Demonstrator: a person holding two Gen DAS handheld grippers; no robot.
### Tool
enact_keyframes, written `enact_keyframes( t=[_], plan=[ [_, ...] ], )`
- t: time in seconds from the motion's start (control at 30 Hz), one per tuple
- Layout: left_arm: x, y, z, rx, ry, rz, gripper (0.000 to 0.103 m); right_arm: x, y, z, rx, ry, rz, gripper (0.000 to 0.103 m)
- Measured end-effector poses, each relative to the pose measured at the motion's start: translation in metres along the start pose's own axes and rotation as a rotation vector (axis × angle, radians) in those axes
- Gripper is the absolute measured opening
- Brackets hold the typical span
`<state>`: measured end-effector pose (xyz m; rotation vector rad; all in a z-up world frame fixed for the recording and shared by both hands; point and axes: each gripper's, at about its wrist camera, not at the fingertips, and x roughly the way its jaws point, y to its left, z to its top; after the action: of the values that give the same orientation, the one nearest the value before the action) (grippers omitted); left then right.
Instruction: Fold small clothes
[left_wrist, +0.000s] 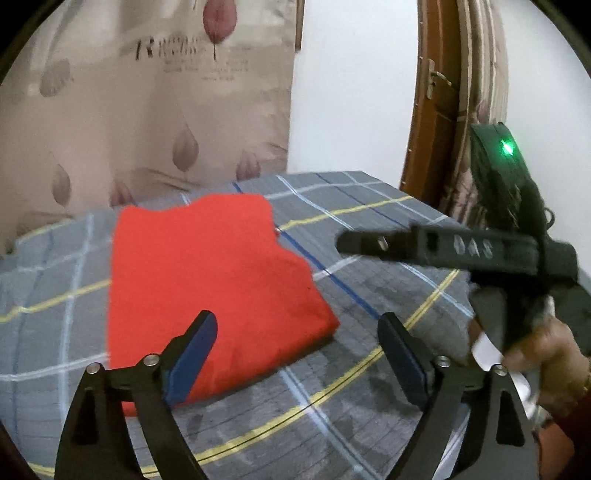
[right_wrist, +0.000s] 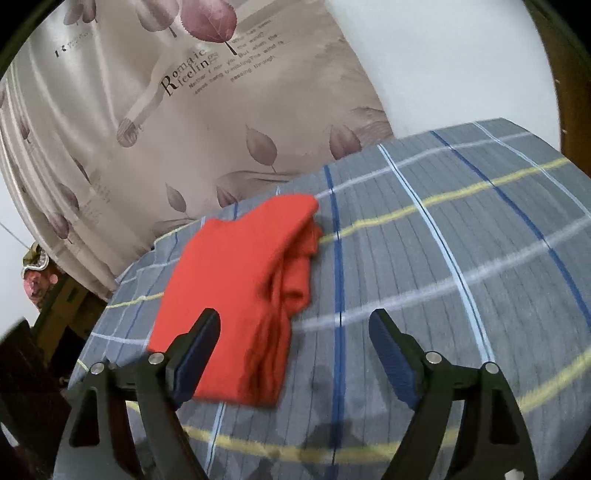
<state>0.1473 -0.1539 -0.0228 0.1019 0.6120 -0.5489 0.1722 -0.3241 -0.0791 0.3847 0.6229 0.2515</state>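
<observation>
A red garment lies folded into a compact stack on the grey plaid bed cover. It also shows in the right wrist view, with its layered folded edges facing right. My left gripper is open and empty, hovering just above the garment's near right corner. My right gripper is open and empty, above the garment's near right edge. In the left wrist view the right gripper hangs in the air to the right of the garment, held by a hand.
A beige curtain with leaf print hangs behind the bed. A wooden door frame stands at the right. Dark furniture and a cardboard box sit left of the bed. The bed's far edge runs near the curtain.
</observation>
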Motion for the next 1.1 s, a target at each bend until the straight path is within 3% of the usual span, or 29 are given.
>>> enact_keyframes(
  t=[0.13,0.5,0.8,1.1],
  plan=[
    [-0.014,-0.001,-0.001,0.019,-0.021,0.037,0.091,-0.005,0.012,-0.016,-0.017,0.005,-0.004,0.090],
    [-0.027,0.018,-0.005,-0.005,-0.036,0.110,0.092,-0.001,0.033,-0.038,-0.063,0.034,-0.020,0.091],
    [-0.023,0.037,-0.011,-0.019,-0.026,0.172,0.094,-0.006,0.016,-0.036,0.040,0.007,-0.007,0.097],
    [-0.013,0.062,-0.007,-0.060,-0.013,0.206,0.095,-0.002,0.034,-0.040,-0.043,0.006,-0.084,0.099]
  ],
)
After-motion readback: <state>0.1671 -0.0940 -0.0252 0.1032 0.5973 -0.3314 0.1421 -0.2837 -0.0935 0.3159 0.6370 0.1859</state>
